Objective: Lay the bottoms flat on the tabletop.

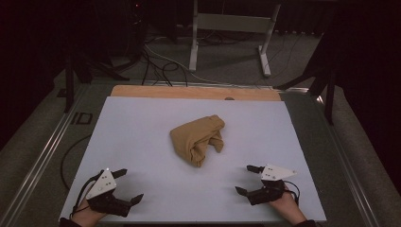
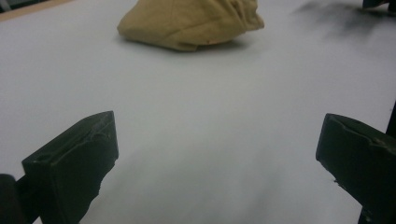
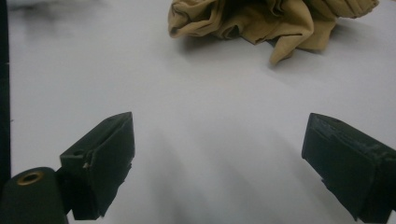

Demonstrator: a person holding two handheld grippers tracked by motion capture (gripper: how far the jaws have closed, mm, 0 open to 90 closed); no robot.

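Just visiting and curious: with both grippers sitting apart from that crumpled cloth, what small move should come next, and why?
Probably both grippers should move forward to the cloth. It lies bunched in the middle of the board, untouched, while the left gripper and right gripper rest near the front edge, jaws wide open, nothing between them.

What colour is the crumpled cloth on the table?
Tan, plain with no pattern; the cloth shows best in the right gripper view.
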